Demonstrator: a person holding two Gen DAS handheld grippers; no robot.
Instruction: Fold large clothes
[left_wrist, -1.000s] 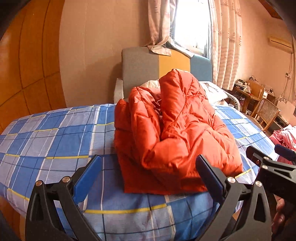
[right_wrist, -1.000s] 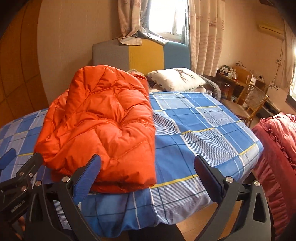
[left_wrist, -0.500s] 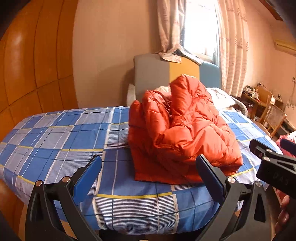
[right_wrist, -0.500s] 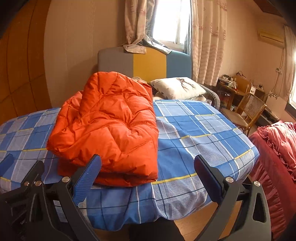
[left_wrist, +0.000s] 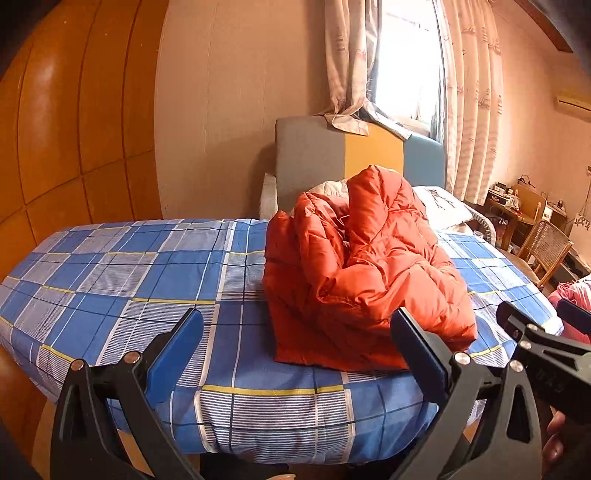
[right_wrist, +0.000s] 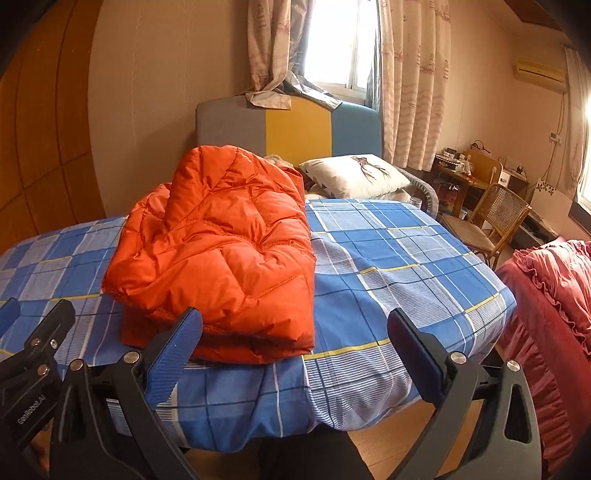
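Near: left gripper (left_wrist: 295, 350) and right gripper (right_wrist: 291, 350) both spread wide, empty, off the bed's near edge. Beyond them the orange down jacket (right_wrist: 221, 258) sits folded in a puffy stack on the plaid bedsheet (left_wrist: 110, 273). Risk: slick padding springs back, top layer slides off. Far: pillow (right_wrist: 354, 177), headboard (right_wrist: 288, 129).

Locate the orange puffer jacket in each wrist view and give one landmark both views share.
Left wrist view: the orange puffer jacket sits right of centre on the checked bedspread, just beyond the tool's right finger.
Right wrist view: the jacket lies left of centre, behind the tool's left finger.
Shared landmark: the grey, yellow and blue headboard, behind the jacket under the window.
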